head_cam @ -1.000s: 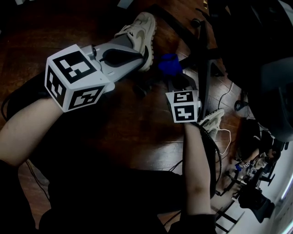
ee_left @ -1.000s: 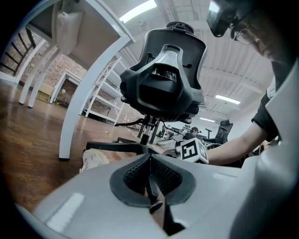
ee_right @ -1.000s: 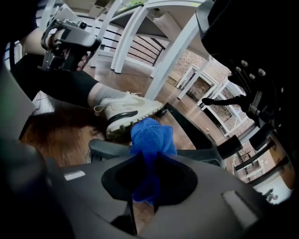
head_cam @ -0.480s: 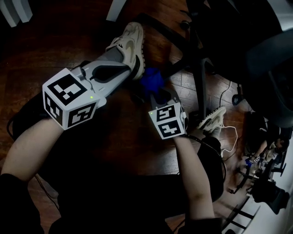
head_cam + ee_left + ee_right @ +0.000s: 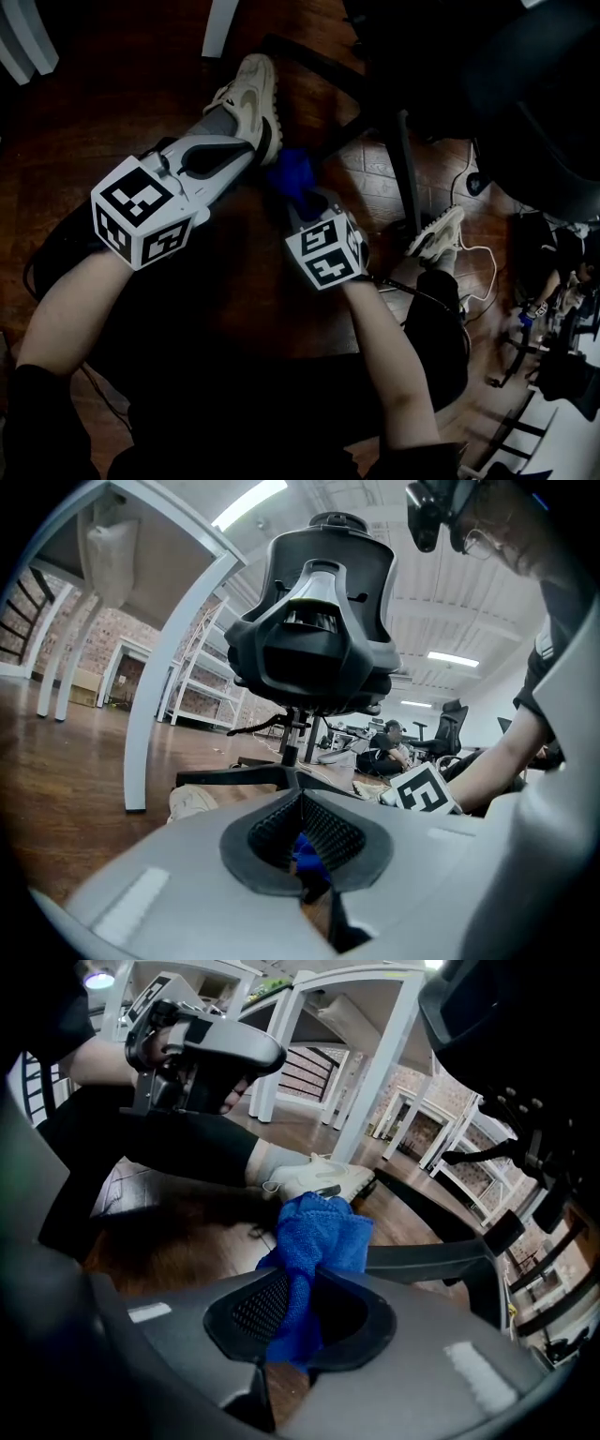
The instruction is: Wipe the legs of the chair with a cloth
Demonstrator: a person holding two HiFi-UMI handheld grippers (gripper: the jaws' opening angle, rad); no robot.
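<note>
A black office chair [image 5: 319, 621] stands ahead on its star base [image 5: 234, 776]. In the head view two of its black legs [image 5: 314, 61] [image 5: 403, 178] cross the dark wood floor. My right gripper [image 5: 305, 199] [image 5: 300, 1283] is shut on a bunched blue cloth [image 5: 289, 172] [image 5: 319, 1232], which hangs just left of a chair leg [image 5: 422, 1255] without clearly touching it. To its left my left gripper [image 5: 255, 150] [image 5: 300, 803] is raised with its ribbed pads together and nothing held; the cloth shows behind them.
A person's pale shoe [image 5: 246, 98] rests on the floor right beside the left gripper and the cloth. A second shoe [image 5: 436, 232] and cables [image 5: 469, 272] lie to the right. White table legs [image 5: 220, 23] [image 5: 178, 667] stand at the far left.
The right gripper with the cloth has shifted left, away from the long chair leg and toward the shoe. The left gripper stays near the shoe.
</note>
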